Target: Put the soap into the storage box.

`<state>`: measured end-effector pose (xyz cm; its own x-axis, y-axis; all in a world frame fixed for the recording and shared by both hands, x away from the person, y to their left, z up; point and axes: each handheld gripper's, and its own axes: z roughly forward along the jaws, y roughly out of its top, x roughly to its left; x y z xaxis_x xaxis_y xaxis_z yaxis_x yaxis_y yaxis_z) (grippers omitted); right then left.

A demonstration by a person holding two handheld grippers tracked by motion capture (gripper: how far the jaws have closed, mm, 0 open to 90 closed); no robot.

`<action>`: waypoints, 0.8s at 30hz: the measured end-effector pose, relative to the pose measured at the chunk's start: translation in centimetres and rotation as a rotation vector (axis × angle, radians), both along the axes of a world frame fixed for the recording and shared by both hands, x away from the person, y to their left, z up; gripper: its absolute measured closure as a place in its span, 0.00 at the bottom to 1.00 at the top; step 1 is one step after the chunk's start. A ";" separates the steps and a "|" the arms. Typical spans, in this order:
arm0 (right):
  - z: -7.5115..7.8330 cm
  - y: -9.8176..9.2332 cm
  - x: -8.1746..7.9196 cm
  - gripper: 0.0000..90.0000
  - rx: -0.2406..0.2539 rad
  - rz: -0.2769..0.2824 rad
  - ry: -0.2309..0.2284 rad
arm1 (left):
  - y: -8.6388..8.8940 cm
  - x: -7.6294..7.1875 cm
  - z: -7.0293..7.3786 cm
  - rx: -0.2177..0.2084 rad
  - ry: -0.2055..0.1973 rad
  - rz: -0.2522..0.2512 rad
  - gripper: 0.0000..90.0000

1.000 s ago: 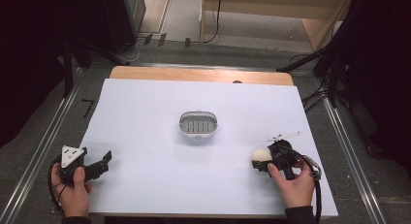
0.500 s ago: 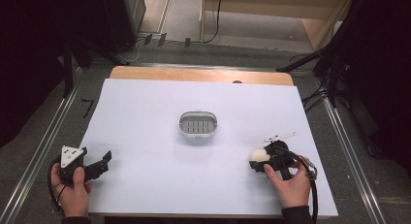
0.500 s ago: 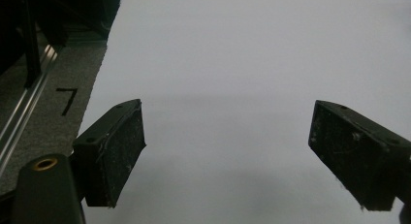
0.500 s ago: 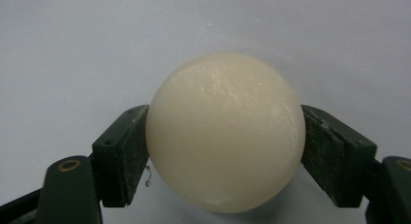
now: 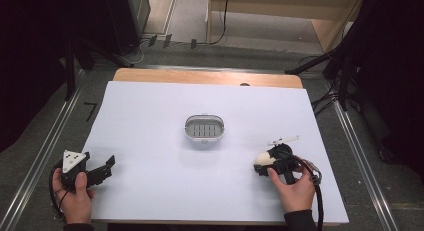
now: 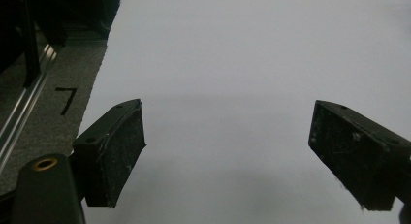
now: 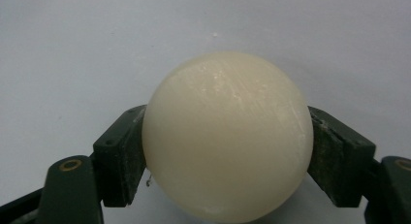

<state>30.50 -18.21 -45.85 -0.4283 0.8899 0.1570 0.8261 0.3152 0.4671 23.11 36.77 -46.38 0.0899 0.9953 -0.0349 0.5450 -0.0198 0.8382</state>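
Two hand-held grippers, one ball and one small basket, listed from left to right across the white worktop (image 5: 150,121).

Item 1, left gripper (image 5: 102,169): near the worktop's near-left corner, held in the person's left hand (image 5: 75,193), grey three-cornered plate on top. Its jaws point toward the right and slightly away from the person; in the left gripper view (image 6: 228,151) they stand wide apart over bare white surface with nothing between them. Position matches the earlier frames.

Item 2, basket (image 5: 204,128): pale oval, slotted bottom, at the middle of the worktop, well apart from both grippers. Unchanged from the earlier frames.

Item 3, ball (image 5: 265,159): cream-white, round, so no long axis and no pointing direction can be told. It sits at the near-right part of the worktop, at the left end of the right gripper. In the right gripper view the ball (image 7: 228,136) lies between both black jaws, touching each pad.

Item 4, right gripper (image 5: 261,164): jaws clamped on the ball, having just closed slightly. Held in the right hand (image 5: 295,188), jaws pointing left toward the worktop's middle, cable trailing back by the wrist. Compared with a second ago, gripper and ball sit slightly nearer the person.
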 end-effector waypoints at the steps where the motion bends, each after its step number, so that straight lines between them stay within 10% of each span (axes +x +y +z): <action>1: 0.0 0.0 0.0 0.27 0.000 0.000 0.000 | 0.0 0.0 0.0 0.000 0.000 0.000 0.15; 24: 2.0 2.1 1.0 0.27 0.029 0.056 -0.010 | 0.1 0.0 0.0 -0.007 -0.001 0.002 0.15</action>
<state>31.47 -16.08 -43.83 -0.4787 0.8598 0.1776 0.8027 0.3467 0.4852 23.07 36.84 -46.37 0.0880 0.9952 -0.0417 0.5442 -0.0130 0.8389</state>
